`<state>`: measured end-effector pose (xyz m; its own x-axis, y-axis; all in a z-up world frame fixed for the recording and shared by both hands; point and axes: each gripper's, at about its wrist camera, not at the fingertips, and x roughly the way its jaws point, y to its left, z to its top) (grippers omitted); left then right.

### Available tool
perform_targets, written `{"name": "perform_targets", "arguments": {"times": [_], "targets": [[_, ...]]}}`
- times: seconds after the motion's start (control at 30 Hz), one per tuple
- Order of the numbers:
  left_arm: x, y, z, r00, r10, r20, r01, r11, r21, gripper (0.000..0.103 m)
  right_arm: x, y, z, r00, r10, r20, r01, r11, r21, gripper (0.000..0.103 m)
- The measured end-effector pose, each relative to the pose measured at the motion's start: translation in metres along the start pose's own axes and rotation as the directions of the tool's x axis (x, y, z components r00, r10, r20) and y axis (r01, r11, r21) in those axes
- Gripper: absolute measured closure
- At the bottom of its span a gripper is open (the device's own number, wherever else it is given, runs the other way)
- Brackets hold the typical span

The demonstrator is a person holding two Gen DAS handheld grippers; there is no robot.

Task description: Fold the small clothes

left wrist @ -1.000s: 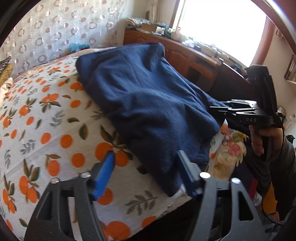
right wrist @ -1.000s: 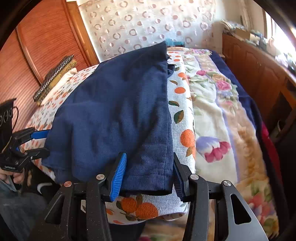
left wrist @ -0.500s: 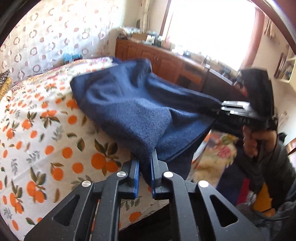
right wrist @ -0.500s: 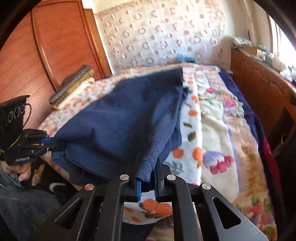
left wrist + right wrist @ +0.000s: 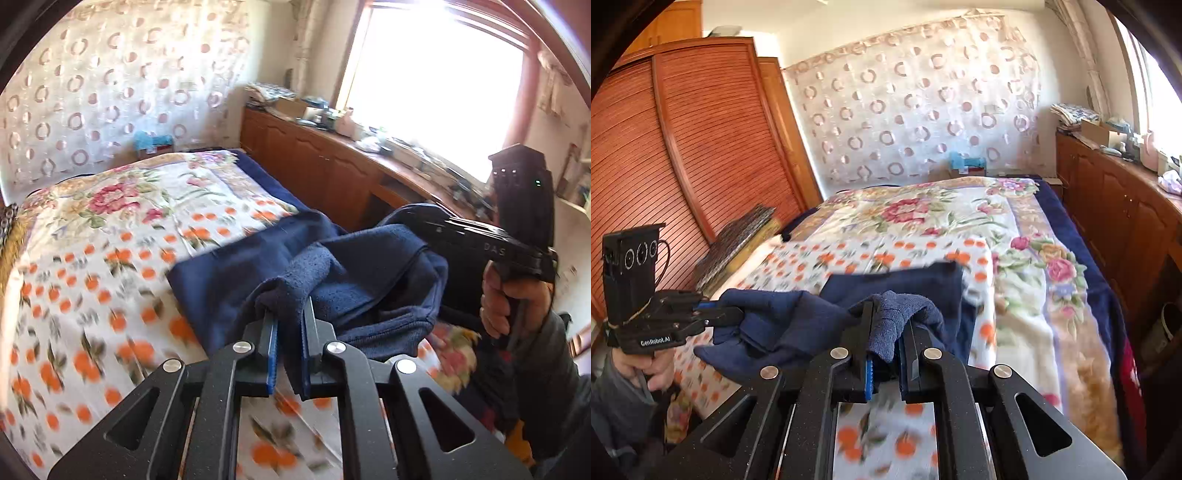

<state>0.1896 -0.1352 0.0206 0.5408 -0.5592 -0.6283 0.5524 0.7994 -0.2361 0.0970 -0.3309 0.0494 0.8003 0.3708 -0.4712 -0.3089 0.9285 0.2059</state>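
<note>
Both tongs were clamped on navy garment [image 5: 369, 280]: left gripper [image 5: 290, 332] and right gripper [image 5: 888, 343] each pinched near-edge corner, lifted off orange-print sheet [image 5: 92, 295]. Guessing that kept edge taut for fold; far half lay on bed.

"GenRobot.AI" on left tool [image 5: 718, 316] body, "DAS" on right tool [image 5: 424, 218] body

Home bedroom: bed [image 5: 1027, 280], wardrobe [image 5: 683, 147].
</note>
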Motion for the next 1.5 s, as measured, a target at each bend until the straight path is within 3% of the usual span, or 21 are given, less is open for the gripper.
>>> {"name": "perform_targets", "arguments": {"times": [0.2,0.33,0.4,0.43,0.47,0.53,0.57,0.63,0.73,0.77,0.8,0.97,1.2,1.37,1.5], "targets": [[0.048,0.042,0.026,0.997,0.047,-0.061,-0.051,0.996,-0.070,0.092,0.073,-0.015,0.026,0.997,-0.025,-0.068,0.026,1.000,0.013,0.094],[0.062,0.063,0.034,0.997,0.038,-0.073,-0.044,0.995,-0.085,0.087,0.105,-0.015,0.038,0.994,-0.038,-0.102,0.038,0.999,0.000,0.094],[0.060,0.069,0.035,0.998,0.023,-0.061,-0.027,0.997,-0.079,0.071,0.117,-0.018,0.042,0.993,-0.038,-0.111,0.040,0.999,0.018,0.094],[0.057,0.071,0.035,0.999,0.023,-0.046,-0.026,0.997,-0.075,0.057,0.120,-0.020,0.044,0.993,-0.035,-0.113,0.039,0.999,0.029,0.094],[0.054,0.072,0.037,0.998,0.048,-0.033,-0.050,0.997,-0.064,0.048,0.122,-0.023,0.046,0.993,-0.028,-0.114,0.033,0.999,0.037,0.094],[0.049,0.076,0.039,0.995,0.097,-0.005,-0.097,0.995,-0.034,0.034,0.131,-0.027,0.046,0.991,-0.027,-0.130,0.033,0.999,0.042,0.093],[0.047,0.078,0.039,0.995,0.104,0.005,-0.104,0.994,-0.028,0.032,0.132,-0.028,0.047,0.991,-0.027,-0.135,0.033,0.999,0.041,0.093],[0.047,0.081,0.036,0.995,0.104,-0.004,-0.104,0.994,-0.015,0.032,0.133,-0.025,0.050,0.990,-0.031,-0.137,0.035,0.999,0.026,0.090],[0.049,0.082,0.024,0.997,0.079,-0.024,-0.080,0.997,-0.004,0.032,0.128,-0.025,0.062,0.991,-0.055,-0.125,0.061,0.997,0.040,0.074],[0.051,0.082,0.022,0.997,0.065,-0.033,-0.065,0.998,-0.007,0.032,0.126,-0.029,0.065,0.991,-0.060,-0.116,0.067,0.996,0.059,0.062],[0.053,0.081,0.019,0.998,0.045,-0.045,-0.046,0.999,-0.010,0.032,0.123,-0.033,0.069,0.992,-0.080,-0.098,0.087,0.994,0.068,0.057],[0.058,0.071,0.012,0.997,0.048,-0.069,-0.046,0.999,0.026,0.032,0.088,-0.035,0.073,0.991,-0.128,-0.038,0.129,0.991,0.040,0.057],[0.033,0.072,0.008,0.997,0.073,-0.022,-0.072,0.997,0.018,0.032,0.043,-0.016,0.024,0.985,-0.150,-0.081,0.145,0.988,-0.062,0.057],[0.021,0.078,-0.012,0.993,0.113,-0.040,-0.113,0.994,0.000,0.032,0.046,0.011,0.002,0.980,-0.141,-0.143,0.116,0.979,-0.170,0.057],[0.034,0.077,-0.016,0.989,0.134,-0.068,-0.135,0.991,-0.011,0.032,0.059,0.027,0.009,0.977,-0.169,-0.132,0.134,0.961,-0.242,0.057]]}}
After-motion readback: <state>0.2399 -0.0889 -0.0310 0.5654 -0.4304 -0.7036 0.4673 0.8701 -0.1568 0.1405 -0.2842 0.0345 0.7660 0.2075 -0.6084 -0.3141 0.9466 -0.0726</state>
